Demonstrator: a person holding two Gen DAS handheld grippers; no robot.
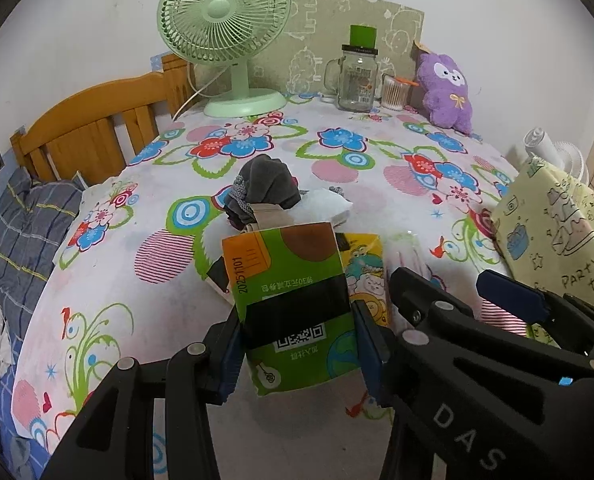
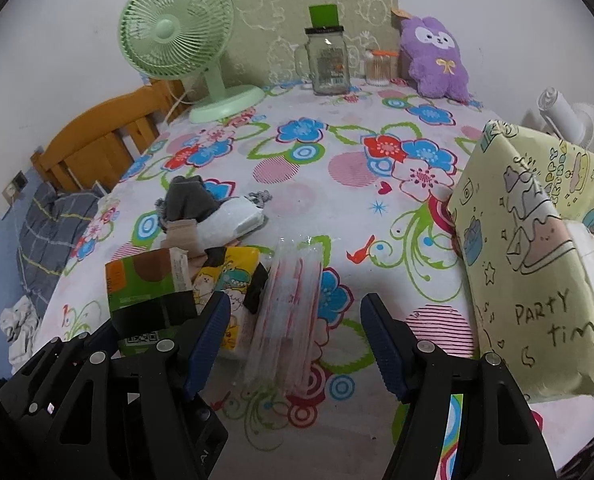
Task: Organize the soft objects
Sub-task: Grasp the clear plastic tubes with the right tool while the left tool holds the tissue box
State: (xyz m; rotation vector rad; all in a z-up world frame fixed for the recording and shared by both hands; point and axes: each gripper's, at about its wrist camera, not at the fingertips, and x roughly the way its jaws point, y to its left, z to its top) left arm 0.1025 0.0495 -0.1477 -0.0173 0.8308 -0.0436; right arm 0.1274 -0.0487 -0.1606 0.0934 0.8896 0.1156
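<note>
Green tissue pack (image 1: 293,304) clamped in left claw (image 1: 297,344), lifted just above table (image 1: 169,320). Right claw (image 2: 295,344) apart, straddling clear sleeve (image 2: 287,312) at 12 o'clock. Yellow pack (image 2: 233,276) and sock heap (image 2: 187,202) at 11, party bag (image 2: 529,248) at 2. Likely step: carrying pack toward bag; next needs a gentle rightward swing.

The green tissue pack (image 1: 293,304) has a glossy plastic wrap, and the clear sleeve (image 2: 289,312) beside it shines too. The flowered cloth (image 2: 337,168) over the desk looks matt and thin. At upper right the purple toy (image 2: 437,60) is fuzzy plush; the jar (image 2: 329,64) is smooth glass, and the headboard (image 1: 89,132) at left varnished wood.
</note>
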